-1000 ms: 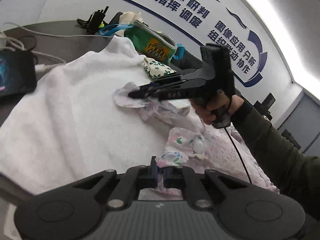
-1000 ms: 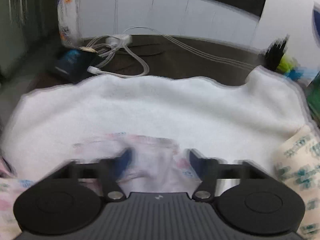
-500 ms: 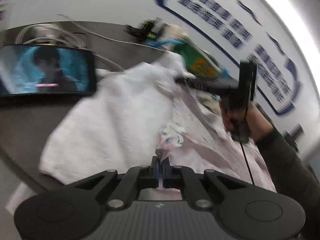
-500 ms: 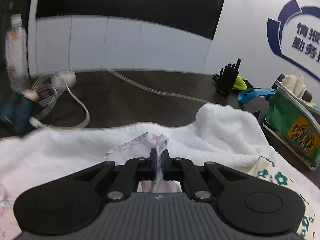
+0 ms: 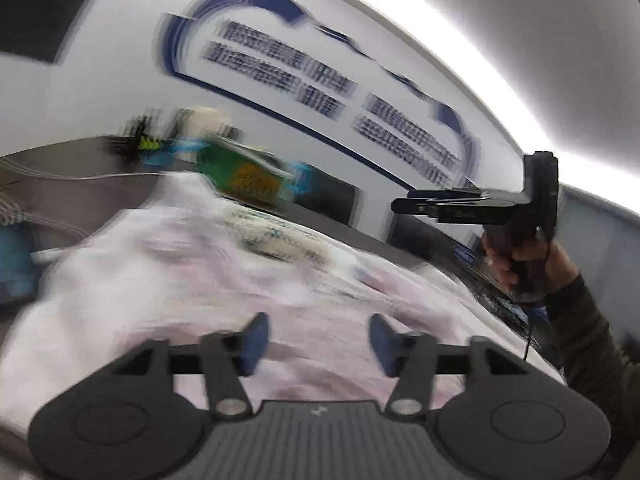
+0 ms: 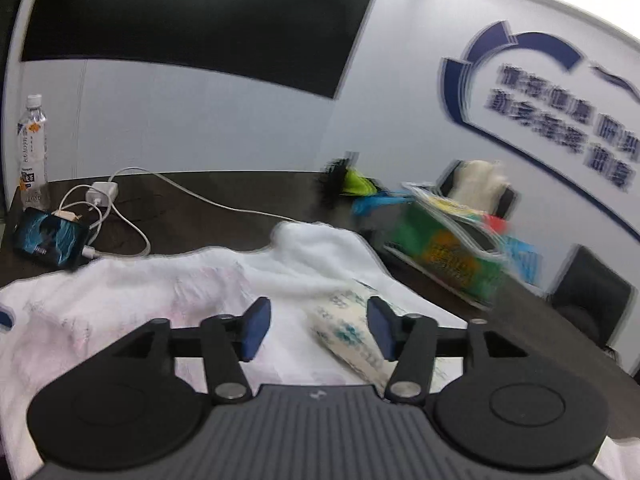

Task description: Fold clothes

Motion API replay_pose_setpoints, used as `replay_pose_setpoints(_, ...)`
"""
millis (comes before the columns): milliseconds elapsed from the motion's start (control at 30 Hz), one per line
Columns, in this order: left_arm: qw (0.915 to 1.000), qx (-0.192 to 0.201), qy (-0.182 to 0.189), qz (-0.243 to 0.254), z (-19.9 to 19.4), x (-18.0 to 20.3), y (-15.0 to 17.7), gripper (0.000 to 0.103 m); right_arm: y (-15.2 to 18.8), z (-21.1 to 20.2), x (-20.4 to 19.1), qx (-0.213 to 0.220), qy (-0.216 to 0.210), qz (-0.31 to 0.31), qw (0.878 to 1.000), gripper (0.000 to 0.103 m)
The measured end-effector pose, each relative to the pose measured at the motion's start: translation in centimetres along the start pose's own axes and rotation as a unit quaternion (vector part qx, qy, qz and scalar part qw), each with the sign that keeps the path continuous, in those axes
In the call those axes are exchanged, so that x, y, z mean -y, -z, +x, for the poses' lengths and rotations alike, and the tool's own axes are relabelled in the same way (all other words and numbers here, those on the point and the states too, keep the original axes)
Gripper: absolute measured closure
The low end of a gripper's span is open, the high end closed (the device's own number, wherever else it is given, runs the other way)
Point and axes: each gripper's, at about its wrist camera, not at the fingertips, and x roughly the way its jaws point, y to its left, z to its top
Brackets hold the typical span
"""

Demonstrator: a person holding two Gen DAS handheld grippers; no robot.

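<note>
Half a second ago both of your grippers were pinched shut on the pink floral garment; now both have let go and lifted off it, and their jaws are opening with nothing between the pads.

The garment lies spread and badly blurred on the white towel, which covers most of the near part of the dark table. In the right wrist view the garment's pale pink cloth sits left of your fingers, and a rolled cream cloth with a green print lies just beside it, seen between the blue pads. Behind the towel's far right edge stands a green packet bag, with a black chair beyond it. Farther back are a black-and-yellow clump, too blurred to name, then a white charger with its looping cable, a lit phone propped at the left and a clear bottle at the table's corner.

Your left gripper hovers over the garment, pointing slightly down. Your right gripper is held high in your hand, clear of the cloth, dark sleeve trailing down; in its own view it tilts down across the towel.
</note>
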Motion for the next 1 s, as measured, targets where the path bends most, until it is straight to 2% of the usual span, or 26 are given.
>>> replay_pose_setpoints(133,0.9946,-0.064,0.074,0.034,4.9,4.1,2.0,0.046,6.6,-7.9,0.8,-0.031,0.034,0.004,0.999,0.043)
replay_pose_setpoints(167,0.9914,-0.079,0.095,0.042,6.0,5.1,2.7,0.046,8.8,-9.8,0.4,-0.033,0.029,-0.009,0.999,0.043)
replay_pose_setpoints(233,0.9841,-0.105,0.118,0.082,7.7,6.9,4.1,0.046,13.0,-12.8,-1.3,-0.036,-0.012,-0.047,0.998,0.037)
replay_pose_setpoints(367,0.9770,-0.129,0.095,0.141,9.2,8.1,5.9,0.046,19.0,-15.2,-3.7,-0.072,-0.078,-0.076,0.991,0.035)
replay_pose_setpoints(467,0.9767,-0.121,0.091,0.152,9.3,8.1,6.3,0.049,21.5,-14.5,-3.6,-0.088,-0.093,-0.070,0.989,0.038)
replay_pose_setpoints(533,0.9746,-0.109,0.099,0.169,9.5,8.0,6.5,0.063,22.4,-13.4,-2.9,-0.091,-0.093,-0.054,0.990,0.053)
replay_pose_setpoints(567,0.9719,-0.119,0.099,0.177,10.0,7.9,6.6,0.086,22.6,-13.0,-2.5,-0.091,-0.095,-0.046,0.990,0.068)
replay_pose_setpoints(600,0.9700,-0.124,0.097,0.185,9.9,7.9,6.8,0.101,22.9,-12.6,-2.2,-0.090,-0.100,-0.038,0.990,0.079)
replay_pose_setpoints(633,0.9680,-0.129,0.096,0.193,9.9,8.0,7.0,0.097,23.1,-12.3,-1.9,-0.089,-0.105,-0.030,0.990,0.079)
replay_pose_setpoints(733,0.9616,-0.144,0.090,0.215,9.8,8.2,7.6,0.097,23.7,-11.6,-1.3,-0.086,-0.115,-0.014,0.990,0.082)
replay_pose_setpoints(767,0.9630,-0.144,0.089,0.210,9.6,8.0,7.6,0.095,23.8,-11.7,-1.4,-0.084,-0.115,-0.018,0.990,0.082)
replay_pose_setpoints(833,0.9692,-0.130,0.087,0.190,9.2,7.3,7.4,0.073,23.9,-12.4,-1.5,-0.081,-0.111,-0.017,0.990,0.076)
replay_pose_setpoints(867,0.9668,-0.130,0.089,0.201,9.1,7.3,7.6,0.054,23.9,-12.7,-1.5,-0.078,-0.113,-0.018,0.990,0.067)
replay_pose_setpoints(900,0.9643,-0.129,0.091,0.212,9.0,7.3,7.8,0.051,23.9,-13.0,-1.5,-0.074,-0.119,-0.019,0.990,0.057)
replay_pose_setpoints(967,0.9590,-0.128,0.096,0.234,8.9,7.3,8.1,0.051,24.2,-13.0,-1.8,-0.075,-0.113,-0.031,0.990,0.055)
replay_pose_setpoints(1000,0.9564,-0.129,0.098,0.243,8.8,7.3,8.2,0.064,24.3,-13.0,-2.0,-0.077,-0.108,-0.038,0.990,0.055)
